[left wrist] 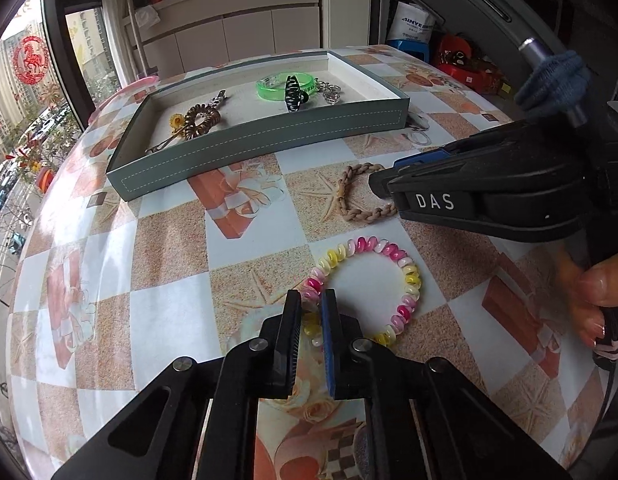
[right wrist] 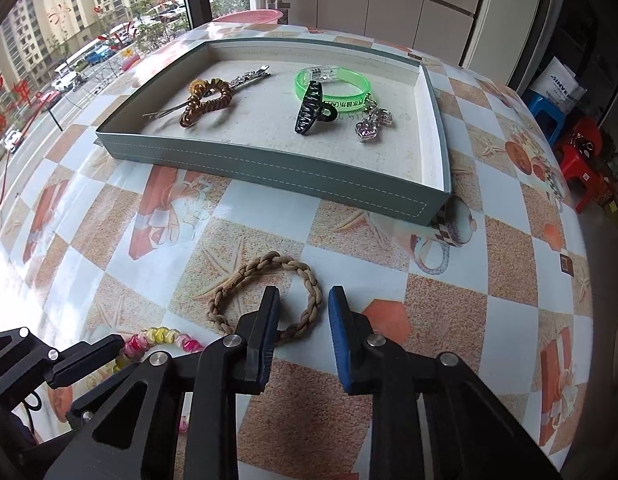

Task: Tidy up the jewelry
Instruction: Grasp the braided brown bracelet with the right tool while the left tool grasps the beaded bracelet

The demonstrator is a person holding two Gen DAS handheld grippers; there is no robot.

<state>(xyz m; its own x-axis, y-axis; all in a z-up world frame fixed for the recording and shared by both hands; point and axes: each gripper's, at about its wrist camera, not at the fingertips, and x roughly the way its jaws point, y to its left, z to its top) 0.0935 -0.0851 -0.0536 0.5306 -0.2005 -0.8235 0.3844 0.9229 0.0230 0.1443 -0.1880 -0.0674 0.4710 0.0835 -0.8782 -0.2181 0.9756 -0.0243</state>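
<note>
Left hand-held gripper [left wrist: 311,312] pinching the pink-and-yellow spiral coil hair tie [left wrist: 365,288]

It lies flat on the checkered counter [left wrist: 169,248]; right hand-held gripper [right wrist: 303,306] looks spread, straddling the tan braided bracelet [right wrist: 265,296], probably untouched.

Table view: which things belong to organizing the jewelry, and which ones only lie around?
Job: pink-yellow coil band, braided band, tray, green bangle, black claw clip, brown coil tie, heart charms, hair pin.
Just lying about: pink basin, red stool, blue stool, white bag.
</note>
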